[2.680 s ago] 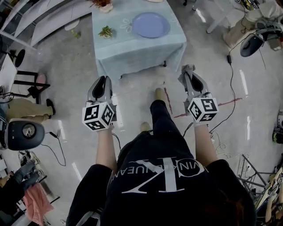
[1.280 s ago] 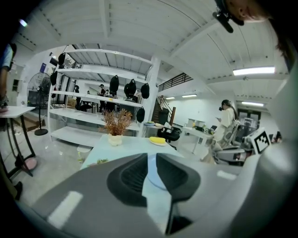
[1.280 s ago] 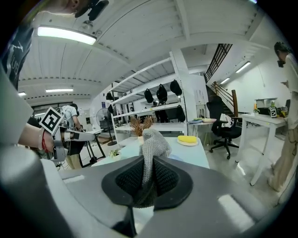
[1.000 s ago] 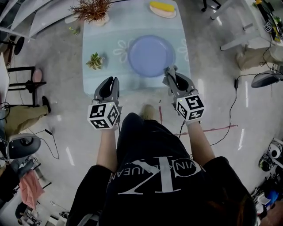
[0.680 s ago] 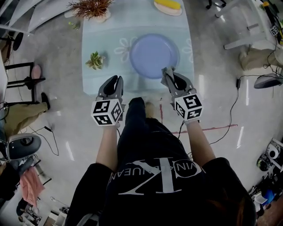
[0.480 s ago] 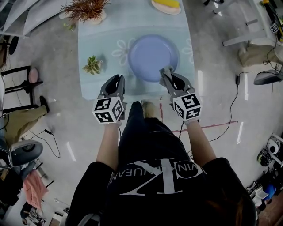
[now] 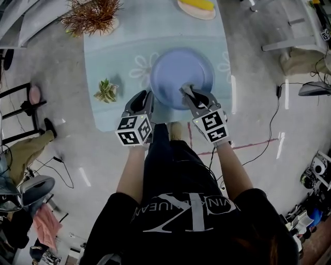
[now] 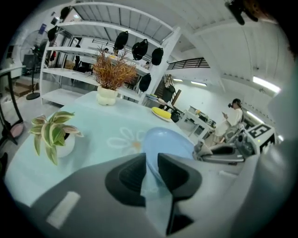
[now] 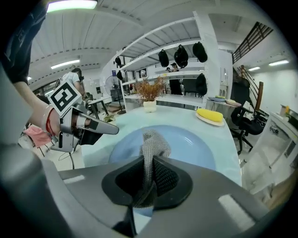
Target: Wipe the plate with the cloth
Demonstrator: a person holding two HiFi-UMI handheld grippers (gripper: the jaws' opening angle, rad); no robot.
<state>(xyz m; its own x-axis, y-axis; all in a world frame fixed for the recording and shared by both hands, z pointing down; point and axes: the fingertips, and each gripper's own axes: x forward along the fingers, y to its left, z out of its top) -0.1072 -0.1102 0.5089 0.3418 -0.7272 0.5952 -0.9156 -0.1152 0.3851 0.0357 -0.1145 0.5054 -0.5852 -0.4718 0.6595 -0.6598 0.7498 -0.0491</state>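
A round blue plate (image 7: 182,70) (image 8: 170,139) (image 9: 191,144) lies on the table's pale blue tablecloth (image 7: 119,57), near the front edge. My right gripper (image 7: 187,92) (image 9: 150,172) is shut on a grey mesh cloth (image 9: 151,146) and holds it over the near part of the plate. The cloth's free end sticks up past the jaws. My left gripper (image 7: 146,97) (image 8: 151,162) hovers at the plate's near-left rim. Its jaws stand a narrow gap apart with nothing between them; plate and tablecloth show through the gap.
A small potted plant (image 7: 106,90) (image 8: 52,132) stands left of the plate. A dried plant in a white pot (image 7: 93,18) (image 8: 111,76) is at the far left corner. A yellow item on a dish (image 7: 197,6) (image 9: 209,115) sits at the far edge. Shelving stands behind the table.
The table has come closer as the person walked up to it. Both grippers moved forward: the right, still shut on the cloth, is now over the plate and the left is at its rim.
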